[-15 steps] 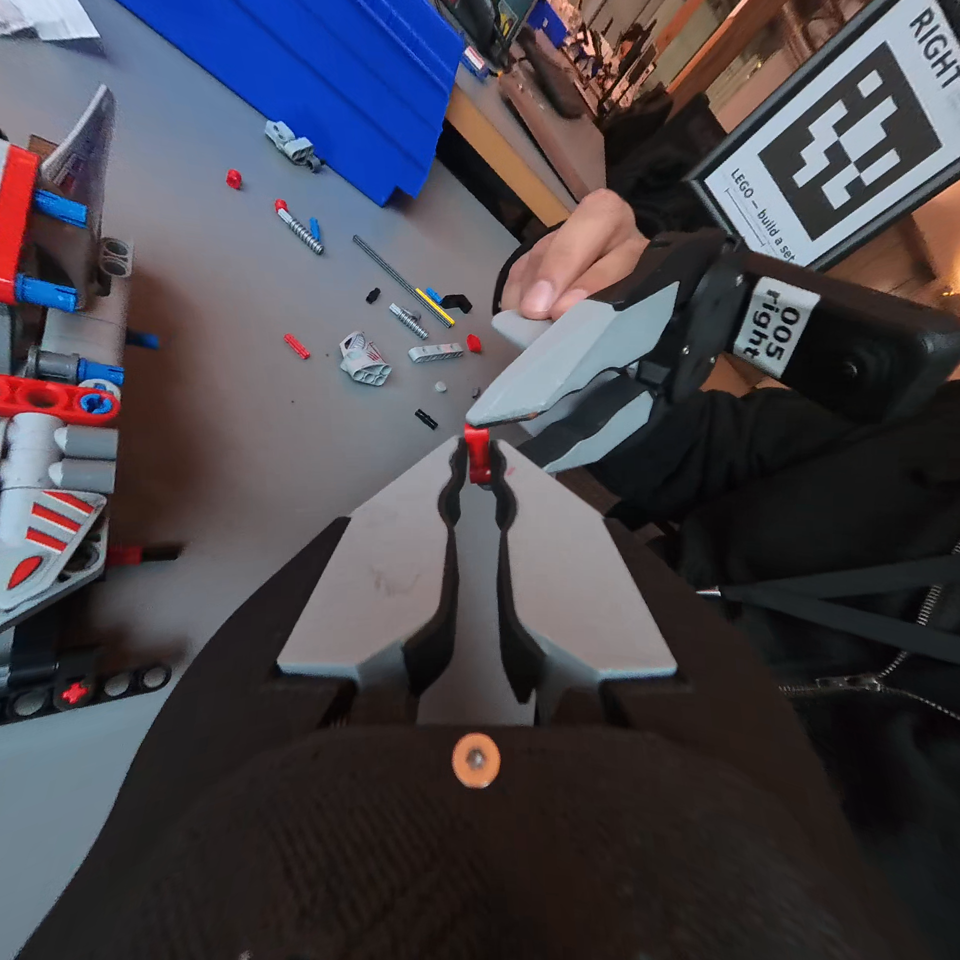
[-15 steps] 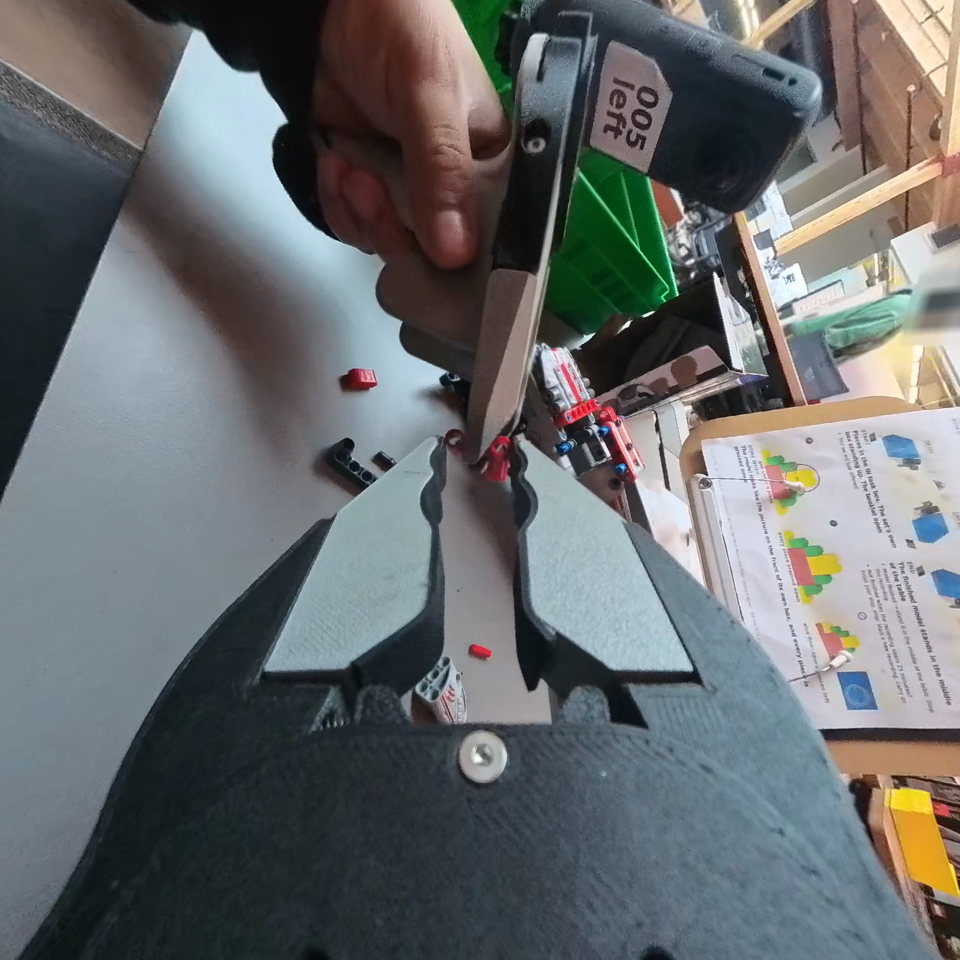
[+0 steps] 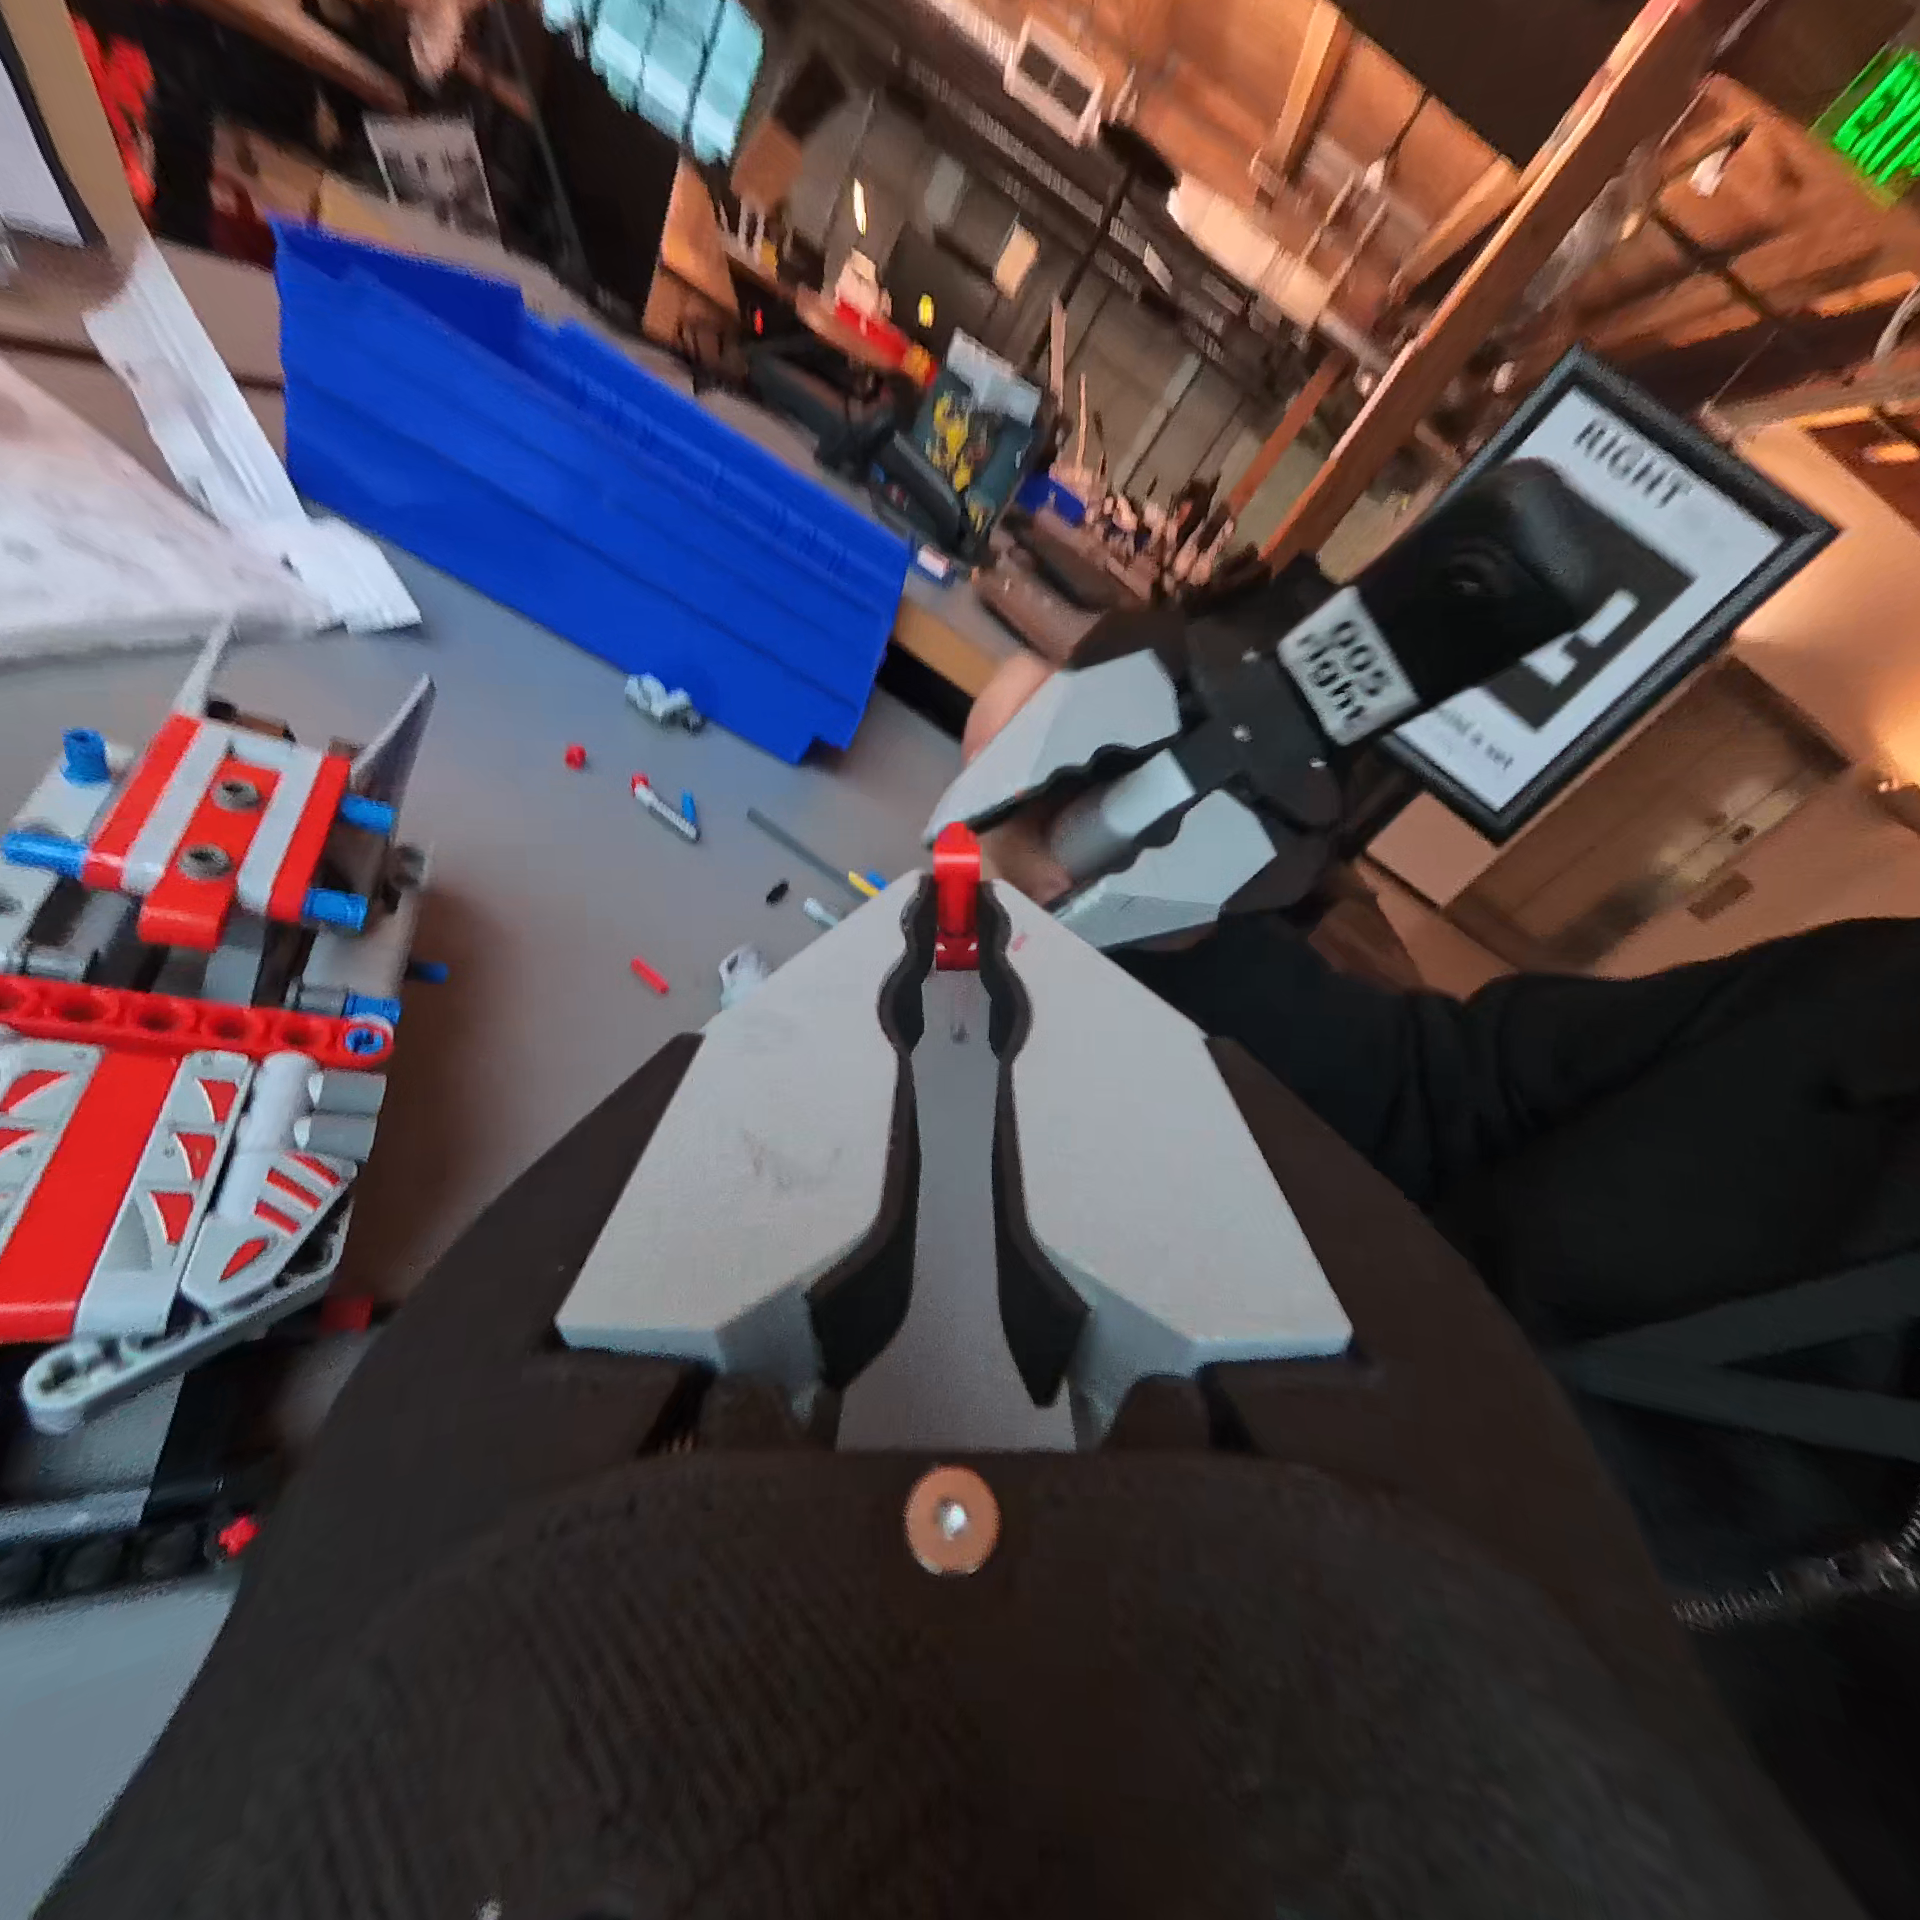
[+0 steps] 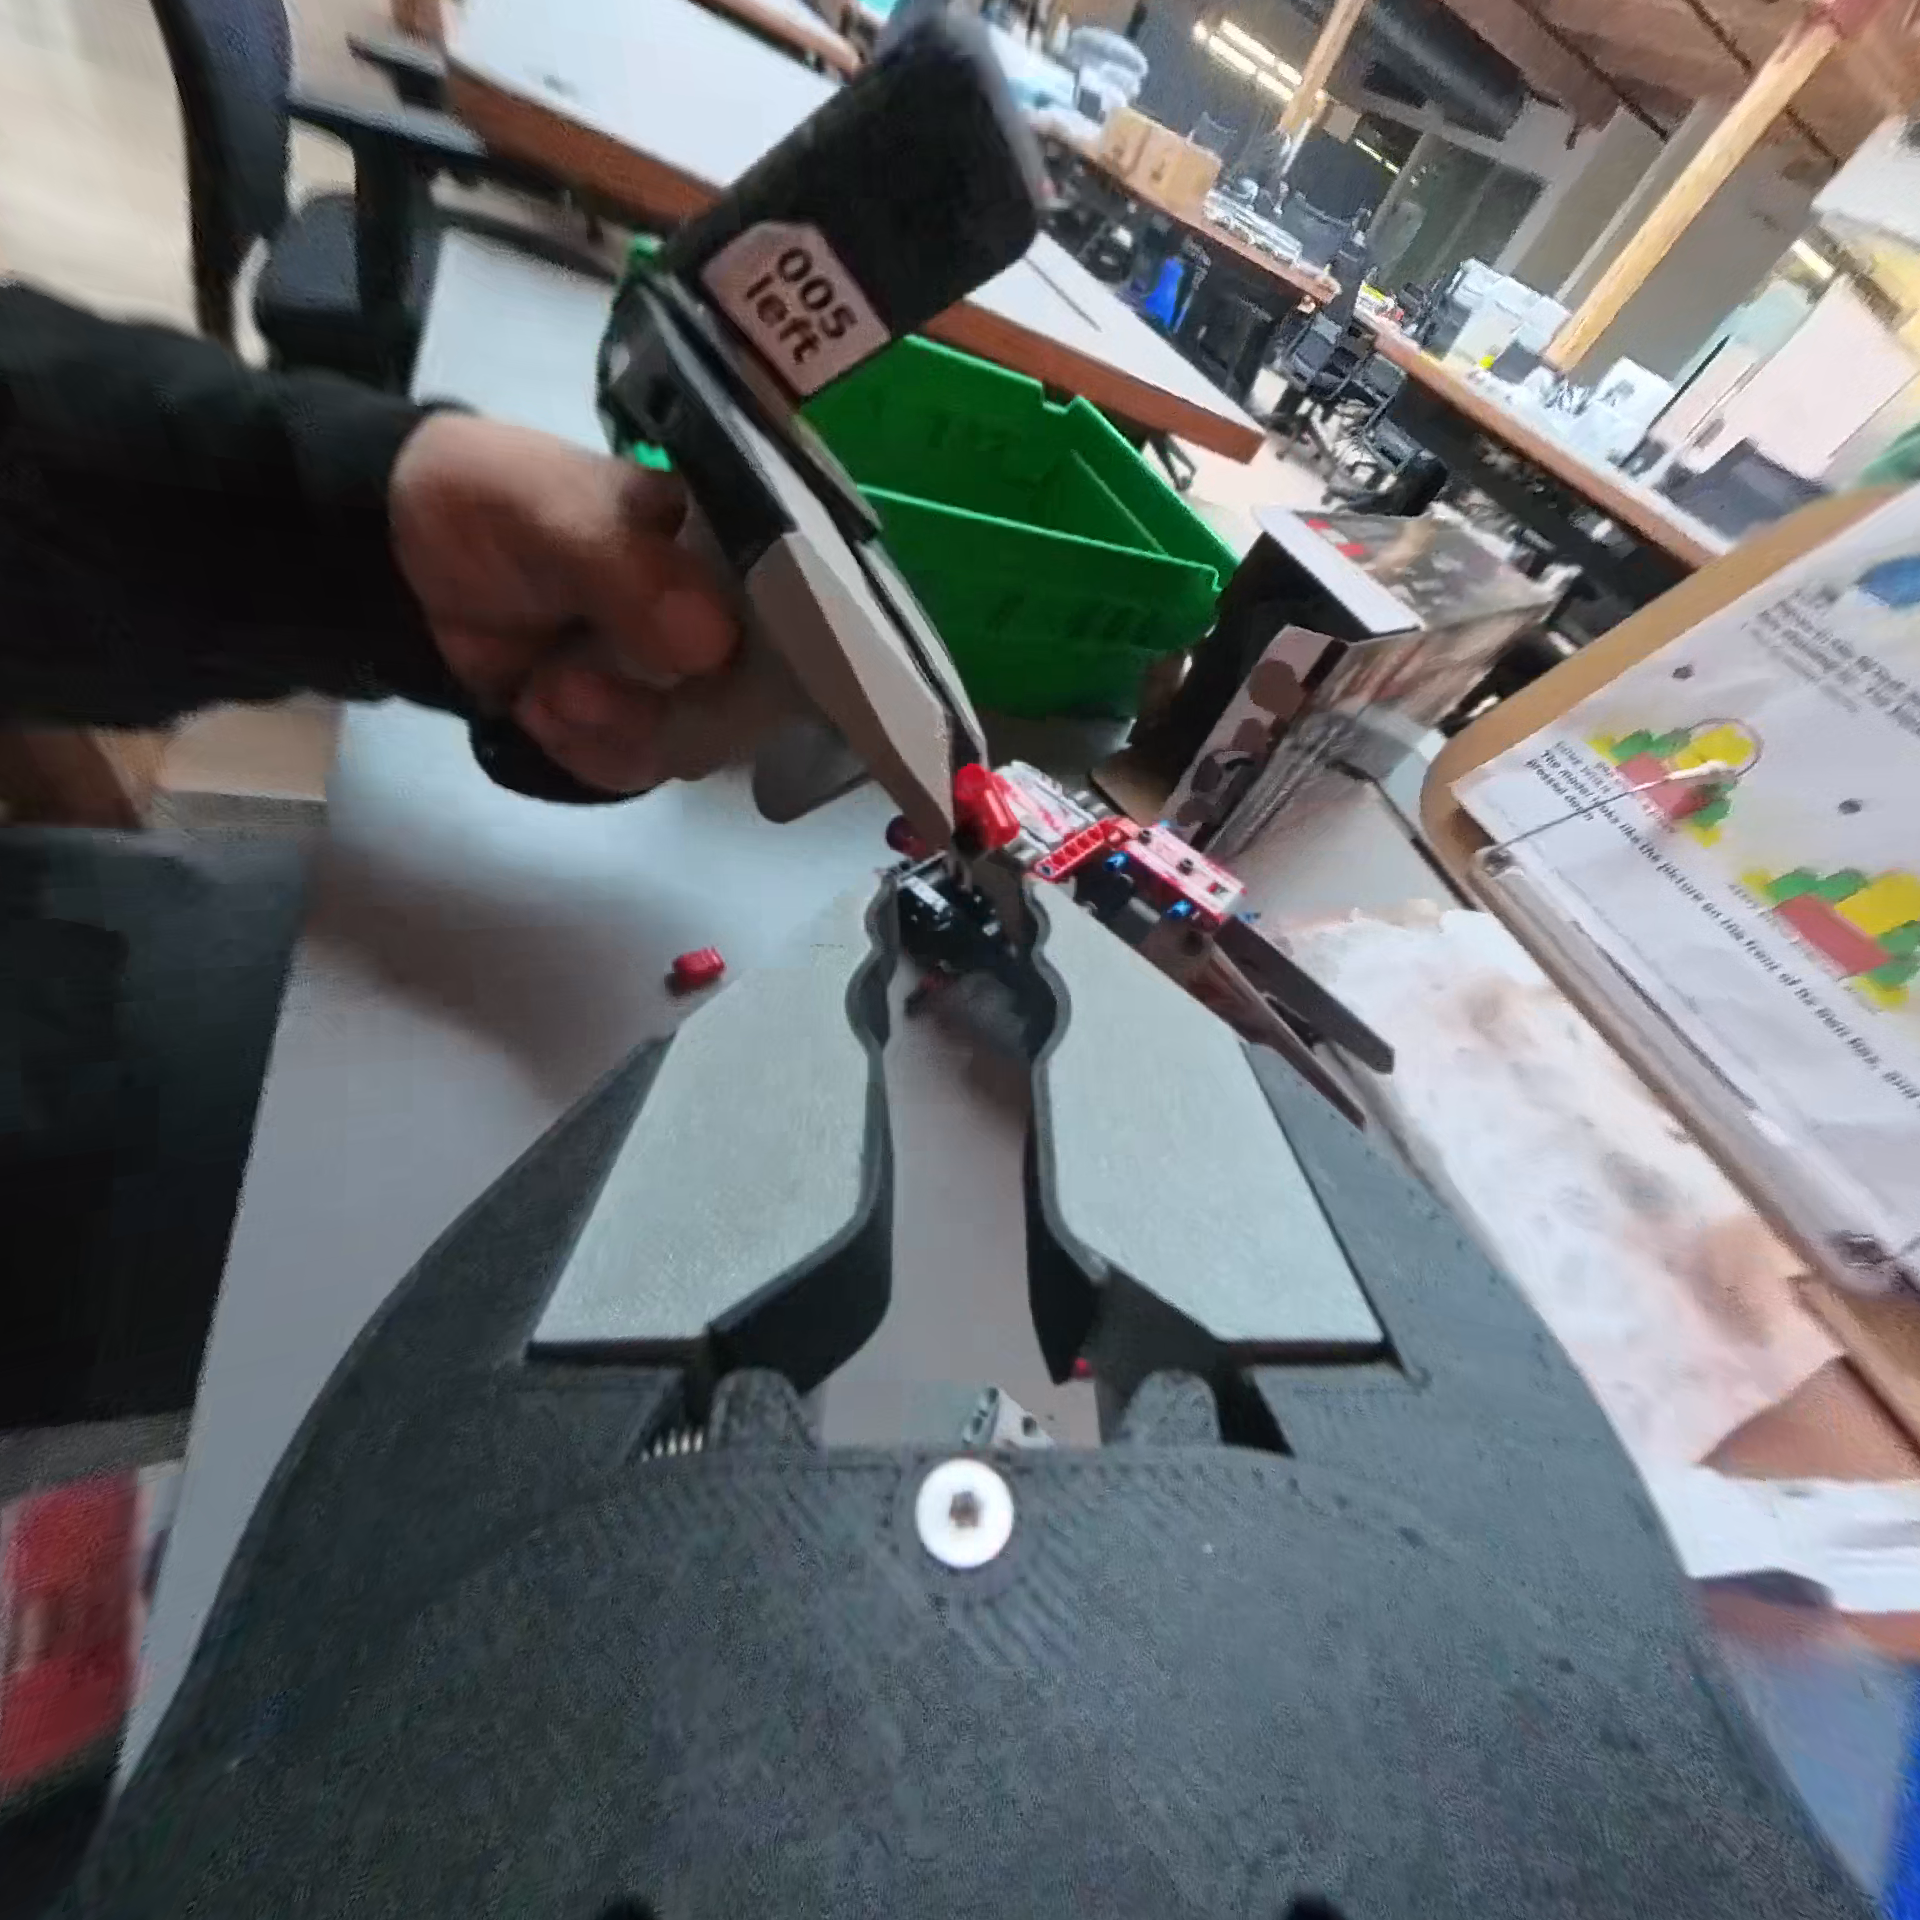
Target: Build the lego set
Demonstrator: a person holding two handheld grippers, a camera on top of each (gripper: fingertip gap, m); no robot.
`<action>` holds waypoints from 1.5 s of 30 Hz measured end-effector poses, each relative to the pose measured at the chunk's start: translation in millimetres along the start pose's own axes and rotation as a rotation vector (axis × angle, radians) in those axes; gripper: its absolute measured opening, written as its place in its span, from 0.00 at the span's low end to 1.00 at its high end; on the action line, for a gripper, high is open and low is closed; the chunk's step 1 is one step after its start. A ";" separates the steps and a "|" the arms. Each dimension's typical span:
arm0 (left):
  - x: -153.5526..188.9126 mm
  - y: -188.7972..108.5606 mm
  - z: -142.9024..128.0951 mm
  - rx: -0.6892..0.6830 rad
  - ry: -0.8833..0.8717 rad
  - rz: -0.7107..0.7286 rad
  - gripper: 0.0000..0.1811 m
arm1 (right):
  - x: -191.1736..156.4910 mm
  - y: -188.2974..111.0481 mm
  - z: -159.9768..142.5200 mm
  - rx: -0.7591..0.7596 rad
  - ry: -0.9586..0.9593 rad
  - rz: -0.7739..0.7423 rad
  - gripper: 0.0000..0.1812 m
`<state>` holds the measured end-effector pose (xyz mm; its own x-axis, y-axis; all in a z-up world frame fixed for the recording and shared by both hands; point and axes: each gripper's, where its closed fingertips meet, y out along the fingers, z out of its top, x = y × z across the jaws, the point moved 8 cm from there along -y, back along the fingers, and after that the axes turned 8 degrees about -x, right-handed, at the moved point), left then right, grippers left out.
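My left gripper (image 3: 954,920) is shut on a small red Lego piece (image 3: 954,883) that stands up between its tips, held above the grey table (image 3: 540,883). The right wrist view shows that piece (image 4: 985,808) at the left gripper's (image 4: 961,831) tip. My right gripper (image 4: 956,925) is open and empty, its tips just below and beside the red piece. In the left wrist view its upper fingertip almost touches the piece. The partly built red, grey and blue model (image 3: 187,987) lies on the table at the left.
Several loose small pieces (image 3: 665,810) are scattered on the table before a blue bin (image 3: 582,520). A single red piece (image 4: 696,964) lies apart. A green bin (image 4: 1008,540) and an instruction sheet on a board (image 4: 1766,883) stand beyond the model (image 4: 1132,862). White papers (image 3: 156,540) lie far left.
Both grippers have tilted up and risen from the table. The left still holds the red piece. The right gripper's tips have drawn slightly off it.
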<state>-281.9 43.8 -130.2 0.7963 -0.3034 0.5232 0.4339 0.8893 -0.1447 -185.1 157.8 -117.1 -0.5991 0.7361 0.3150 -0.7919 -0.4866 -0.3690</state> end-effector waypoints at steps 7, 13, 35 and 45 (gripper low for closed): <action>8.2 -3.8 5.6 0.295 -0.025 -0.051 0.03 | -0.4 5.9 7.4 0.108 0.319 0.206 0.12; 12.3 -4.7 5.8 0.401 -0.058 -0.191 0.03 | -4.8 9.4 14.6 0.146 0.448 0.258 0.10; 15.8 3.6 6.0 0.191 0.033 -0.135 0.08 | 13.4 -1.1 3.2 0.126 0.468 0.305 0.02; 24.1 1.3 2.5 -0.059 0.206 -0.086 0.06 | -7.7 -3.6 12.3 -0.116 0.060 0.145 0.03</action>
<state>-263.2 38.5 -115.7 0.8218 -0.4460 0.3545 0.5231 0.8372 -0.1594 -179.1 148.1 -107.4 -0.6949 0.6909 0.1996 -0.6769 -0.5346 -0.5060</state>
